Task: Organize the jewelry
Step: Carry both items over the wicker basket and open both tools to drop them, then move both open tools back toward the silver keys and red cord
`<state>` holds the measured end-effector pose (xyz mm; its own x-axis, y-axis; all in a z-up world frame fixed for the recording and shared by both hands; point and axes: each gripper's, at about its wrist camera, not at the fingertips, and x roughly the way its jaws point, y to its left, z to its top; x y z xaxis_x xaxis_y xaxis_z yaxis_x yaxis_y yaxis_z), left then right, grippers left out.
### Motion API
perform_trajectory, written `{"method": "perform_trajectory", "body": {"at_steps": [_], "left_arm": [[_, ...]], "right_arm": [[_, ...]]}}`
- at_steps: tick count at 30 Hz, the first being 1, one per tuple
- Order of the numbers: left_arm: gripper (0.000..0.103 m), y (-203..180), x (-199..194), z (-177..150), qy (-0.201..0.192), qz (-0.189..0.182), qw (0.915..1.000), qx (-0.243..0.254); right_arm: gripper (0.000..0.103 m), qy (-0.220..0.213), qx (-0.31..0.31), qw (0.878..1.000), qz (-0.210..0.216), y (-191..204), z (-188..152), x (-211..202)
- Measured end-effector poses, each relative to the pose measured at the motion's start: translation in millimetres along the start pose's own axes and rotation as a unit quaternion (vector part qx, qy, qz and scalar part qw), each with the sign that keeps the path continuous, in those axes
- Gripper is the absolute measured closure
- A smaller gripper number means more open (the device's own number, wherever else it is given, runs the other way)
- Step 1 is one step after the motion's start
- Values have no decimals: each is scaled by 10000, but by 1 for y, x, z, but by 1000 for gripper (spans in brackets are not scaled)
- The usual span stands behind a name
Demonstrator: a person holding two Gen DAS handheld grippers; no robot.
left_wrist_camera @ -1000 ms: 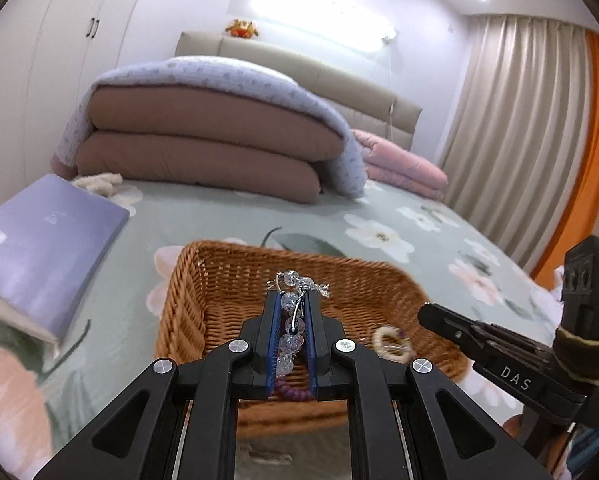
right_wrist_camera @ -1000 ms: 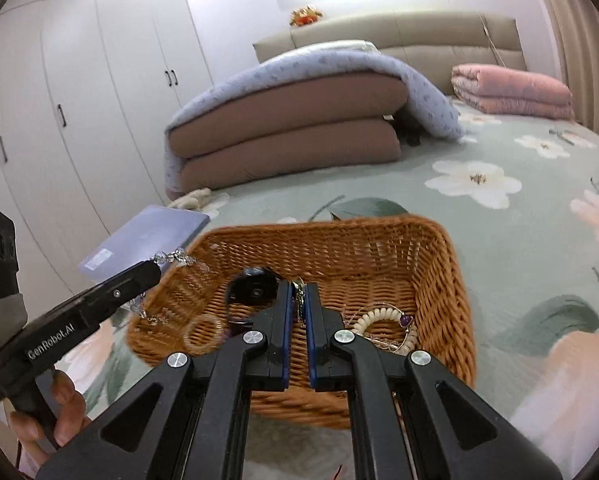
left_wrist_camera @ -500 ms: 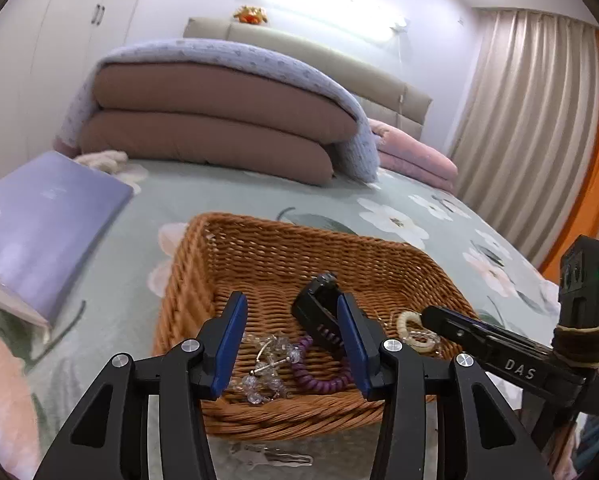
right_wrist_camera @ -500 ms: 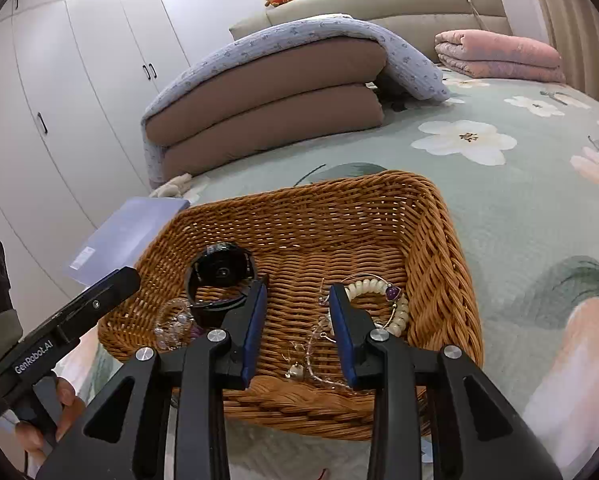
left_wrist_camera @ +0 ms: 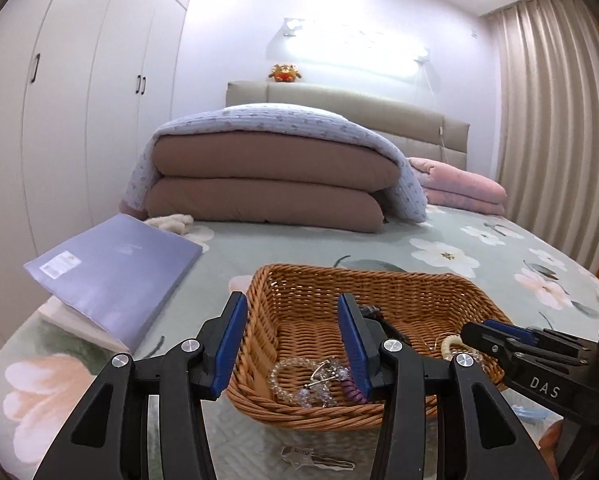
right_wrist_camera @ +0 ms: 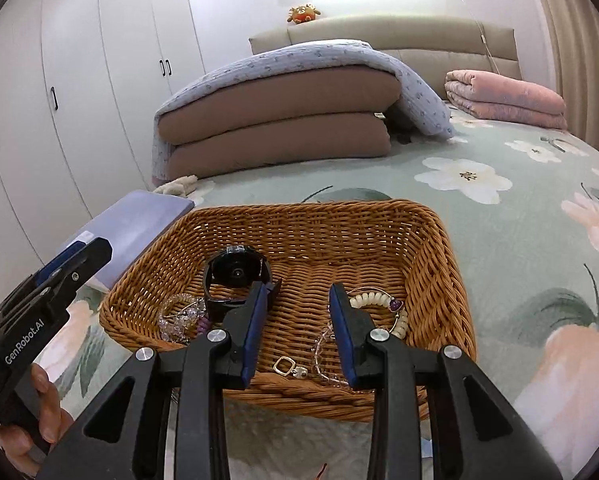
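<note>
Lying in the basket (right_wrist_camera: 439,216), the jewelry (left_wrist_camera: 311,380) seems clear of both half-open, empty tongs (left_wrist_camera: 291,344).

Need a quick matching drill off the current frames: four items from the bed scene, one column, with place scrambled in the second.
1. watch
2. white bead bracelet
3. plush toy
4. purple book

A. on the headboard
B. on the bedspread, left of the basket
C. in the basket, right side
D. in the basket, left side toward the back

Pairs: 1-D, 2-C, 3-A, 4-B
</note>
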<state>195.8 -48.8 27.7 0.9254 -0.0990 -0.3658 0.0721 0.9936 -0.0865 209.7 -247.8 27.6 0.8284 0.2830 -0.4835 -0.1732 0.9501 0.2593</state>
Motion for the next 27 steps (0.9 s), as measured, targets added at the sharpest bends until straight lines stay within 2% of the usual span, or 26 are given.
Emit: {"method": "perform_trajectory", "body": {"at_steps": [9, 16, 21, 24, 27], "left_arm": [[55, -9, -5, -3, -84, 93, 9997, 211], [55, -12, -14, -4, -254, 406, 9984, 311], [55, -11, -17, -4, -268, 488, 9980, 308], [55, 4, -24, -4, -174, 464, 9988, 50], [55, 40, -32, -9, 159, 36, 9980, -606]], "right_arm": [[68, -38, 11, 10000, 9, -1, -1, -4], [68, -173, -199, 9994, -233, 7, -6, -13], [68, -350, -412, 9976, -442, 17, -10, -25], [68, -494, -534, 9961, -493, 24, -17, -43], [68, -582, -532, 9962, -368, 27, -32, -67]]}}
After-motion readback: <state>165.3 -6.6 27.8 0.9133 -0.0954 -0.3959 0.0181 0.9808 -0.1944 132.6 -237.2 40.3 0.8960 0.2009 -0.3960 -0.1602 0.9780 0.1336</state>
